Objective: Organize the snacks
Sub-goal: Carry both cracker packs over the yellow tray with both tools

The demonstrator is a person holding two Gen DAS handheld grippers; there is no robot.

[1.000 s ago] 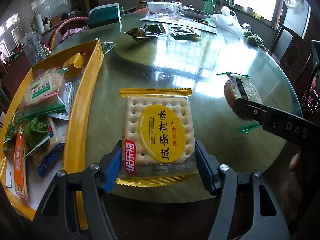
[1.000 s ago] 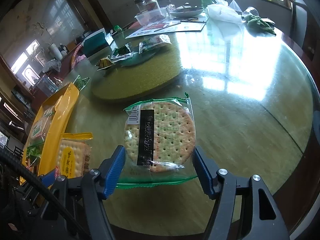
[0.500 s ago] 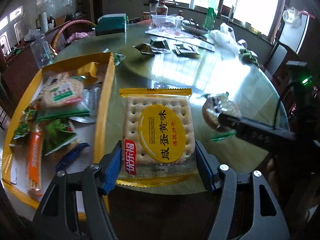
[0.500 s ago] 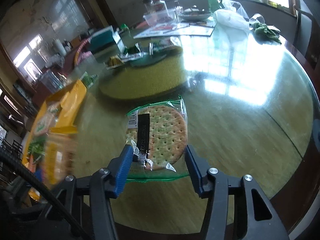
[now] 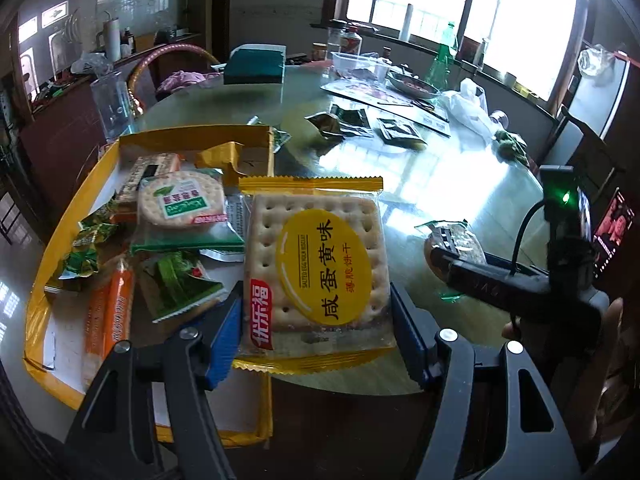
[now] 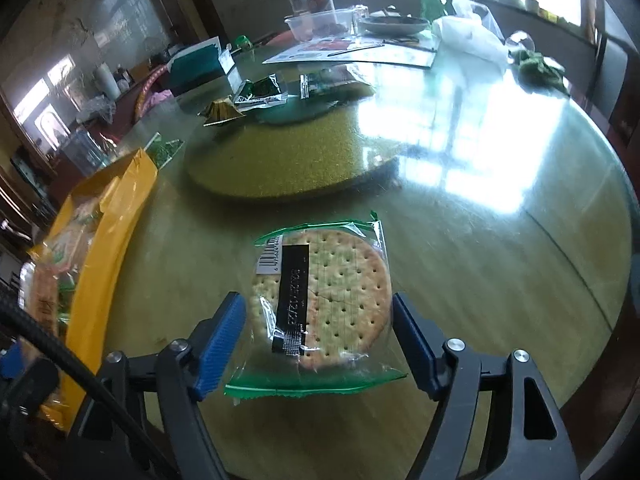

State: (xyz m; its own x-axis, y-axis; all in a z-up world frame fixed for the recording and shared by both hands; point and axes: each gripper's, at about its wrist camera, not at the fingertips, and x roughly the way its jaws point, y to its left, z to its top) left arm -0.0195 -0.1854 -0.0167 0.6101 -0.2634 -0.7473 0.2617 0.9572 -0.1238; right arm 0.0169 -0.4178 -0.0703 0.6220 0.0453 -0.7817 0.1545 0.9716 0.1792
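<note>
Left gripper was clamped on the square yellow cracker pack, both blue pads against the pack's side edges, pack lifted clear of the table and facing the camera flat. It sat over the right wall of the yellow tray, which lay at the near-left edge of the table. Tray held a round cracker pack with green label, a green-wrapped pack near it, an orange stick pack along the near-left side, and small green candy wrappers at far left.

Right gripper had its jaws opening around the round cracker pack, clear wrapper with green edges and a black label strip. Pack was between the pads; a gap showed at the left pad, and the right pad was just beside the wrapper, contact unclear. Whether it rested on the table or hung I couldn't tell. In the left wrist view the same gripper showed at right with the pack at its tip, over the near-right part of the table; part of a hand was behind it.

Further out: a round turntable mid-table with loose dark snack packets at its far side, a clear plastic tub, a white plastic bag, and a teal box at far left.
</note>
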